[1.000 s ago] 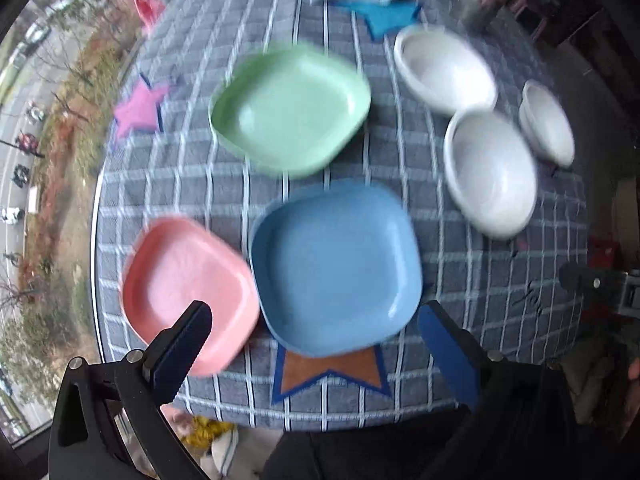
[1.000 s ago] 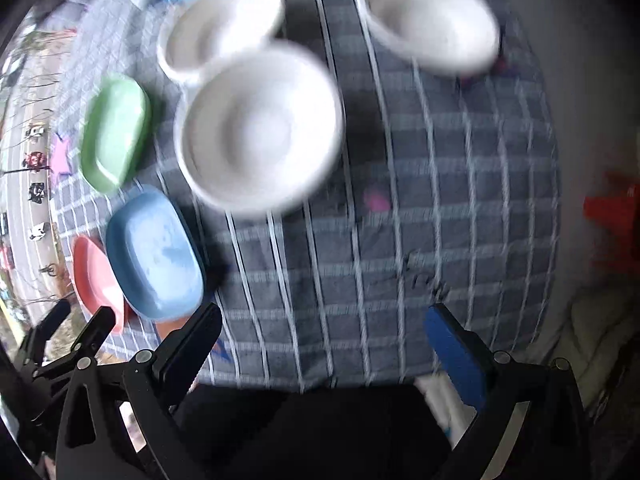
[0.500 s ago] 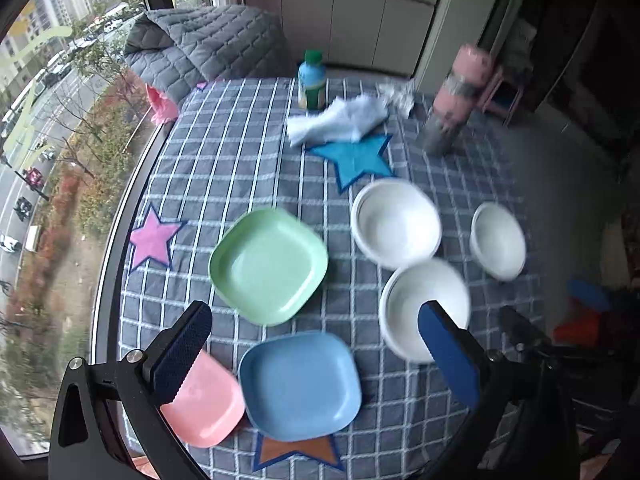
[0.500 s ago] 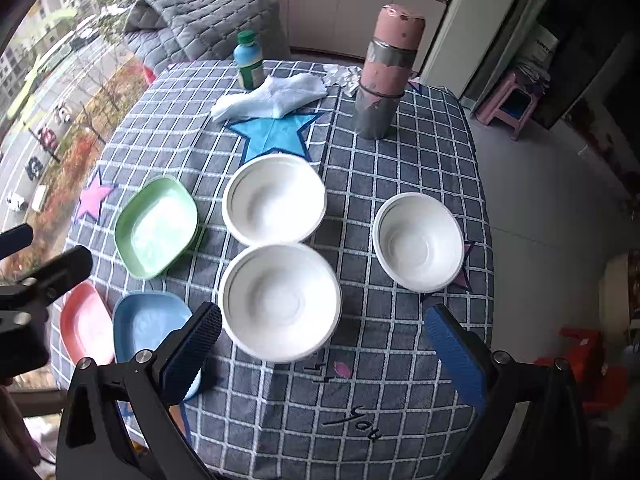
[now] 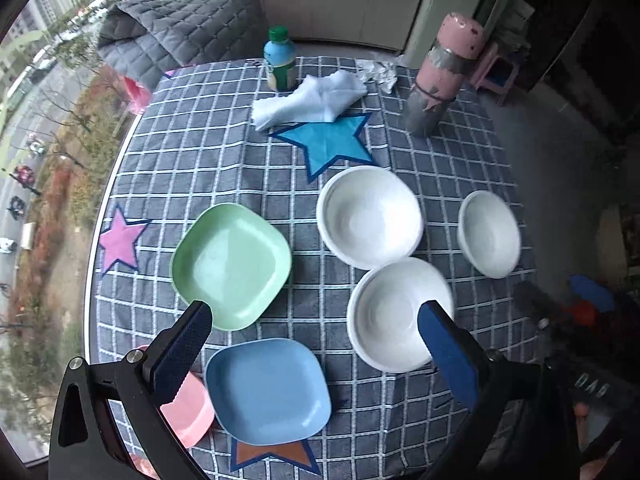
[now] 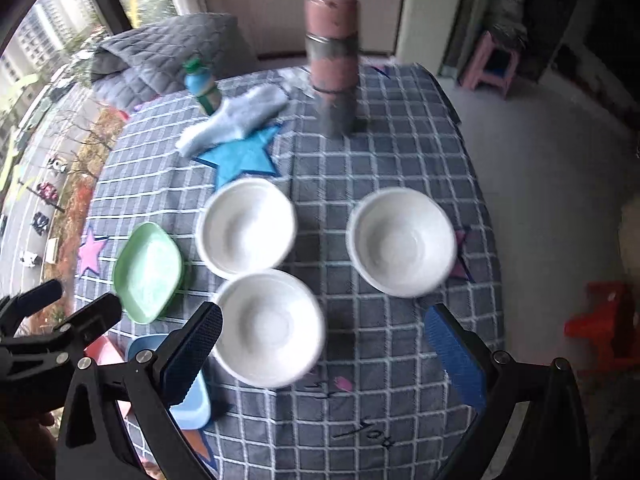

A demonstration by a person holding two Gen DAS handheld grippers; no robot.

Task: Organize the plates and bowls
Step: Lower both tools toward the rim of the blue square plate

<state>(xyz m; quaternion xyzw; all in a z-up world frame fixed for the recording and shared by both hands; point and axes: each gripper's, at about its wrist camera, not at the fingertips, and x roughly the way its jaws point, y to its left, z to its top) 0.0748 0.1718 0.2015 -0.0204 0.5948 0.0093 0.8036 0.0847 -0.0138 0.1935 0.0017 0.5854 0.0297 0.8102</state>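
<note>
From the left wrist camera, the left gripper [image 5: 314, 344] hangs above the near edge of the table with its blue-padded jaws spread wide and nothing between them. On the grey checked tablecloth [image 5: 224, 152] lie three square plates: a green plate [image 5: 231, 266] in the middle left, a blue plate [image 5: 267, 390] nearer the camera, and a pink plate [image 5: 188, 410] partly hidden behind the left finger, its edge tucked just beside the blue one. To the right sit three white bowls: the far bowl [image 5: 370, 216] and the near bowl [image 5: 398, 314] with rims touching, and a smaller-looking side bowl [image 5: 489, 234] set apart near the table's right edge. Farther back stand a green-capped bottle [image 5: 281, 60], a folded white cloth [image 5: 310, 100] and a tall pink and grey canister [image 5: 442, 76]. This view alone shows all three plates whole or nearly so.

From the right wrist camera, somewhat blurred, the right gripper [image 6: 324, 344] is likewise wide apart and empty, poised over the near bowl [image 6: 268, 326]. The far bowl [image 6: 246, 228] touches it, and the side bowl [image 6: 400, 240], seen full-on here, stands well apart to the right. The green plate [image 6: 147, 272] shows edge-on at the left; the blue plate [image 6: 188, 404] peeks out behind the left finger, and only a sliver of the pink plate [image 6: 102, 350] is visible. The left gripper [image 6: 60, 312] enters at the left margin. A red stool [image 6: 600, 320] on the floor appears clearly only here.
</note>
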